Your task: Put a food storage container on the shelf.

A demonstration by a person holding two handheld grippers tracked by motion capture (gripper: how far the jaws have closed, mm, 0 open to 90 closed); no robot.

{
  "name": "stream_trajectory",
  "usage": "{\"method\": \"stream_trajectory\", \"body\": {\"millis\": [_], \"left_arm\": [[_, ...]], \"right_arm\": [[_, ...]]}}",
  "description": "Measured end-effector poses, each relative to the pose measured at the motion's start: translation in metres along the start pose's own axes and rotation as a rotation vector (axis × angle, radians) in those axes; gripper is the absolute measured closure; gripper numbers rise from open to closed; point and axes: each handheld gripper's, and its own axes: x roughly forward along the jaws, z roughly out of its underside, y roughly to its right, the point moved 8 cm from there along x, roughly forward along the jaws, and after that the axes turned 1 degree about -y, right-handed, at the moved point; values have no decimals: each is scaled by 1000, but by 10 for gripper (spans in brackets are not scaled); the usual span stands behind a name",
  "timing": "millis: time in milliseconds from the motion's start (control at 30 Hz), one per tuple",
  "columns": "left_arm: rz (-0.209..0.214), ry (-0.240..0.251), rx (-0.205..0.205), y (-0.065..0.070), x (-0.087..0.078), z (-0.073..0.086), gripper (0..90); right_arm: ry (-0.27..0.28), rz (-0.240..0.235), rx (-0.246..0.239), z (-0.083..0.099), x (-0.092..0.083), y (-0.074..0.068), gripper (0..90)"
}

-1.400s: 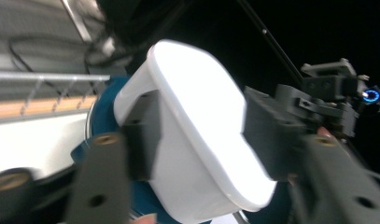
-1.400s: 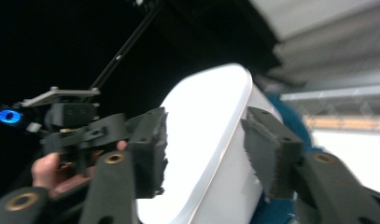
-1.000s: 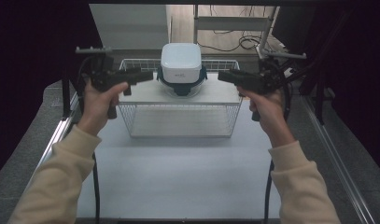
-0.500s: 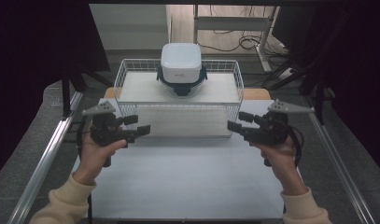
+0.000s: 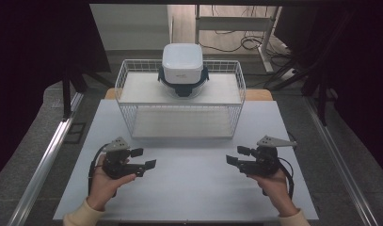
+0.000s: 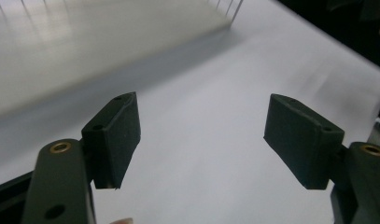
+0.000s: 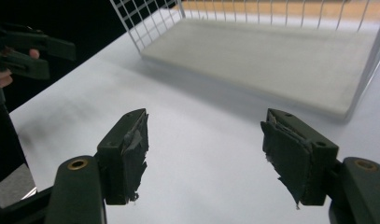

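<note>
Both grippers low over the white surface (image 5: 189,188), empty. Left gripper (image 5: 144,159) fingers spread, right gripper (image 5: 237,156) fingers spread too. White square lidded container with dark clips (image 5: 182,68) sits on top of the white wire-mesh shelf rack (image 5: 179,101), well beyond both fingers. Looks like a neutral rest pose, clear of the rack.

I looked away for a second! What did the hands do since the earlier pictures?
Both hands pulled back from the box on the wire rack toward the near table edge. The left tool and right tool now hover low over the table, jaws open, holding nothing. The box and rack stayed put.
</note>
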Motion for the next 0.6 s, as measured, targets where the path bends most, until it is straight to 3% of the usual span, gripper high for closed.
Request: {"method": "stream_trajectory", "body": {"millis": [67, 267, 600], "left_arm": [[-6, -19, -2, -1, 6, 9, 265], [-34, -70, 12, -6, 16, 26, 264], [-45, -46, 19, -5, 14, 23, 264]], "right_arm": [[-20, 1, 5, 11, 6, 0, 310], [-75, 22, -43, 31, 15, 0, 301], [-68, 40, -67, 34, 17, 0, 284]]}}
